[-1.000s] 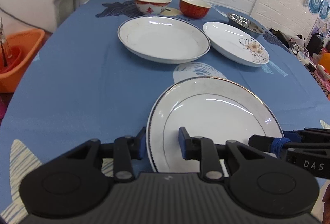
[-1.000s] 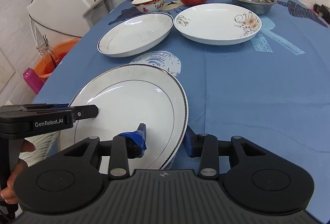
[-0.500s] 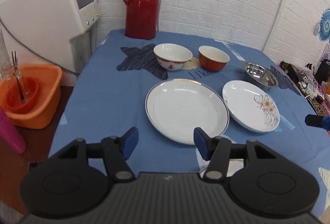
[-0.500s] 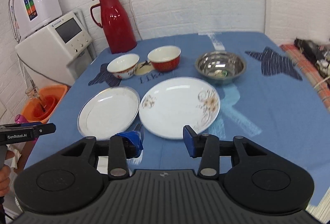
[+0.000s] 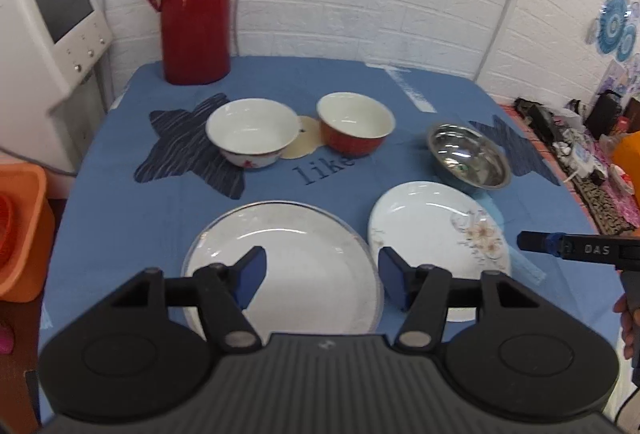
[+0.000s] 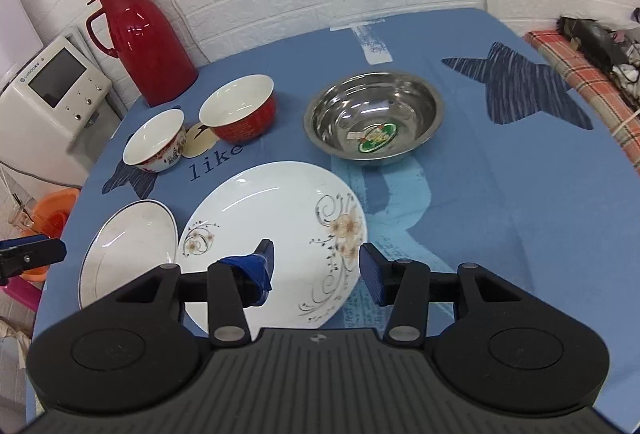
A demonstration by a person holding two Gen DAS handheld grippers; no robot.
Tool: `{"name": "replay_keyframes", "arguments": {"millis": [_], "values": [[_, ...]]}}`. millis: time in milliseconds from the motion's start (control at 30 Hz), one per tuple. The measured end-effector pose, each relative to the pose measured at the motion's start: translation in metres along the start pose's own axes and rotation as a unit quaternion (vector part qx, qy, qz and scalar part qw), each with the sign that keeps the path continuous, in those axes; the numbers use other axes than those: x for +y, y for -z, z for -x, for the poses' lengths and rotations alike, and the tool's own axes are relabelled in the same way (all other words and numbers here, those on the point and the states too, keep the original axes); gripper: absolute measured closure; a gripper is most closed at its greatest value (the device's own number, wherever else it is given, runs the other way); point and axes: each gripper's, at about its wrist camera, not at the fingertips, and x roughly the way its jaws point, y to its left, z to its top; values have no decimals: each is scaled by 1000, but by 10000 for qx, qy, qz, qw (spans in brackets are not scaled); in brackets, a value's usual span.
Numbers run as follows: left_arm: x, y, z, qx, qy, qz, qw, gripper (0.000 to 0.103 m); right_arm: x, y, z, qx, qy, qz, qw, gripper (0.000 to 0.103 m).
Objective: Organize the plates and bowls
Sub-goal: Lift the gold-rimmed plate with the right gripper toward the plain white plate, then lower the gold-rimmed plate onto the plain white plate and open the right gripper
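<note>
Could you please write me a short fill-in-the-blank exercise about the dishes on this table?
1. The floral plate lies directly in front of the ____ steel bowl.
2. The tall thermos at the table's far edge is ____ in colour.
3. The jaws of the left hand-held gripper and the right hand-held gripper are both ____.

Missing words: stainless; red; open

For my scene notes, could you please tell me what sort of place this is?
Probably a home dining or kitchen corner: a table in a blue patterned cloth against white brick-look walls, a red thermos jug, and a countertop appliance beside it.
</note>
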Motion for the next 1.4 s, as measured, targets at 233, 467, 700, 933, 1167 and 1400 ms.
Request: {"name": "replay_keyframes", "arguments": {"millis": [233,467,700,933,1167,1400], "values": [[76,19,-20,393,-546,548,9962,43,99,-22,-53,317,-882,1109,9894,70],[96,40,-36,720,-251,838,9936,43,188,-30,-118,650,-698,2798,9553,70],[90,48,-57,857,139,840,9927,43,183,-28,-142,863,-713,2507,9616,66],[99,58,-56,872,57,811,9929,43,181,-17,-129,939,-851,1955,9725,64],[100,71,-47,804,-101,652,9946,43,180,11,-121,1418,-1071,1910,9654,62],[93,73,-49,754,-197,577,9953,45,185,24,-117,1207,-1060,2417,9570,56]]}}
